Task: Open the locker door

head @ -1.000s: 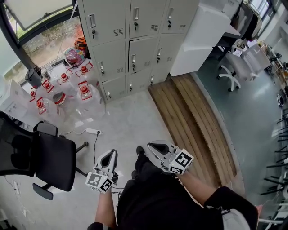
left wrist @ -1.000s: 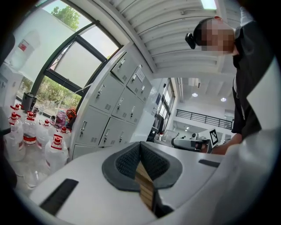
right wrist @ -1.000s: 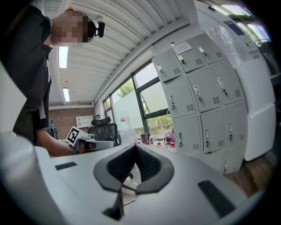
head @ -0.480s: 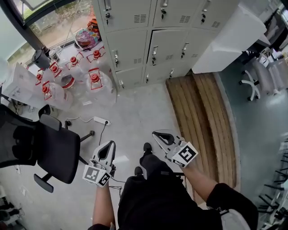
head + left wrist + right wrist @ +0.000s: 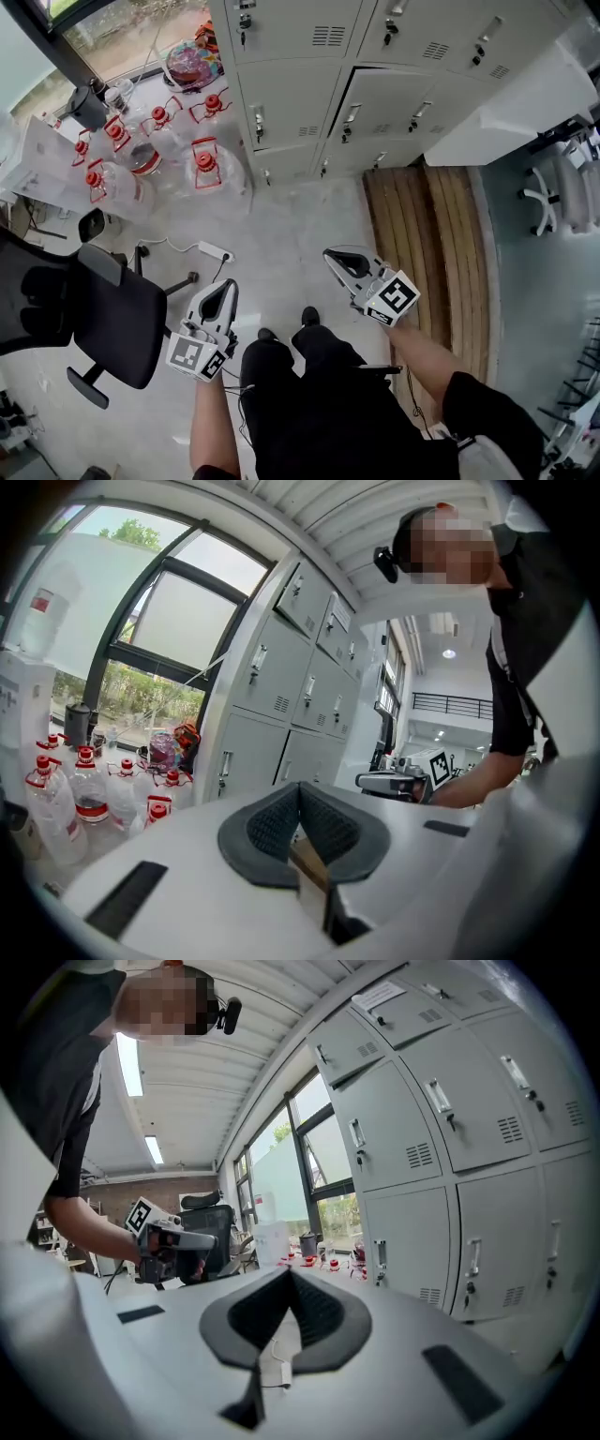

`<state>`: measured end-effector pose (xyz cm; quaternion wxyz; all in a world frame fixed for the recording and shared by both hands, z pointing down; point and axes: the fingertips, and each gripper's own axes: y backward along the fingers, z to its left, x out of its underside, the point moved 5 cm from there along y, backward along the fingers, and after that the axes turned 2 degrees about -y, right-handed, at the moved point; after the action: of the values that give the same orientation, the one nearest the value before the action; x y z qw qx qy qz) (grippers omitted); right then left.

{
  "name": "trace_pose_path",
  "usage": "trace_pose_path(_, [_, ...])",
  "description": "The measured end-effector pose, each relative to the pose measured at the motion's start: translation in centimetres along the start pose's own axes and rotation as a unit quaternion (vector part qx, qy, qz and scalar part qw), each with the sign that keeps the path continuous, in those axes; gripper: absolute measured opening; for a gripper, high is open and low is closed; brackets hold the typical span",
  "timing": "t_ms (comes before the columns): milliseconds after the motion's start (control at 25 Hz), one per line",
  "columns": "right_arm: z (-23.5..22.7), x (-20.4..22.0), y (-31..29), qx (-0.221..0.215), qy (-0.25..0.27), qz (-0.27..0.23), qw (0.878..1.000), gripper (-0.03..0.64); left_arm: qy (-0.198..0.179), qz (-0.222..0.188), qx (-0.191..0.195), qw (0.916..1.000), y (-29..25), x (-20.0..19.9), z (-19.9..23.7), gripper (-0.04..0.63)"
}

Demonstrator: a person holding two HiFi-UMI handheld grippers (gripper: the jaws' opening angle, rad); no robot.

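The grey metal locker doors (image 5: 291, 103) are nearer now than a second ago, at the far edge of the floor (image 5: 281, 225) — I approach. Left gripper (image 5: 225, 287) and right gripper (image 5: 330, 254) have jaws together, empty — no door reached yet.

A: Locker bank (image 5: 300, 84)?
B: Grey, along the far edge of the floor (image 5: 291, 225). Left gripper (image 5: 223, 292) and right gripper (image 5: 339, 259) point towards it, well apart from it.
A: Floor's left side?
B: Red-capped water jugs (image 5: 202, 164), black office chair (image 5: 103, 319), power strip (image 5: 216, 251).
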<state>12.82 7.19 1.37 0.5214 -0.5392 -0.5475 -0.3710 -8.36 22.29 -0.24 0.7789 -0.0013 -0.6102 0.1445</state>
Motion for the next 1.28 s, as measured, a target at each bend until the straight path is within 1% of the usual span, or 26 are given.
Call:
trace_pose_path(120, [-2.1,1.0,-3.4,0.000,-0.003,0.010,1.000,0.011,0.010,-0.005,-0.008,0.9999,-2.0,0.7,3.4,0.014])
trace_pose_path(200, [-3.4,1.8,-5.9,0.004,-0.008,0.014,1.000,0.011,0.016,-0.003,-0.006,0.9998,-3.2,1.5,5.8,0.014])
trace_pose_path(320, [-5.4,3.1,-9.8,0.011,-0.019,0.014,1.000,0.011,0.019,0.004,0.007,0.9998,-5.6,2.9,9.7,0.014])
trace_pose_path(440, [-7.2,4.3,-13.6,0.015,-0.015,0.018,1.000,0.011,0.017,0.006,0.024,0.9996,-8.2,3.8,13.5,0.014])
trace_pose_path(560, [-8.3,5.4,-17.3,0.014,-0.018,0.020,1.000,0.011,0.027,0.010,0.027,0.9992,-9.8,4.9,17.1,0.014])
trace_pose_path(680, [-9.8,6.8,-19.9,0.030,-0.040,0.020,0.999,0.011,0.041,0.020,0.037,0.9983,-11.6,6.4,20.2,0.014])
trace_pose_path(760, [-10.9,8.0,-21.3,0.040,-0.044,0.025,0.998,0.011,0.044,0.026,0.044,0.9978,-12.7,7.6,22.1,0.014])
trace_pose_path(1000, [-15.5,13.5,-24.6,0.056,-0.016,0.053,0.997,0.012,0.041,0.027,0.045,0.9978,-15.4,12.6,27.7,0.015])
trace_pose_path(1160, [-18.2,18.2,-26.3,0.045,-0.008,0.068,0.997,0.012,0.025,0.034,0.048,0.9979,-17.1,16.3,29.5,0.015])
trace_pose_path(1280, [-20.3,21.8,-27.7,0.033,0.001,0.073,0.997,0.012,0.008,0.037,0.041,0.9984,-18.4,19.1,30.8,0.014])
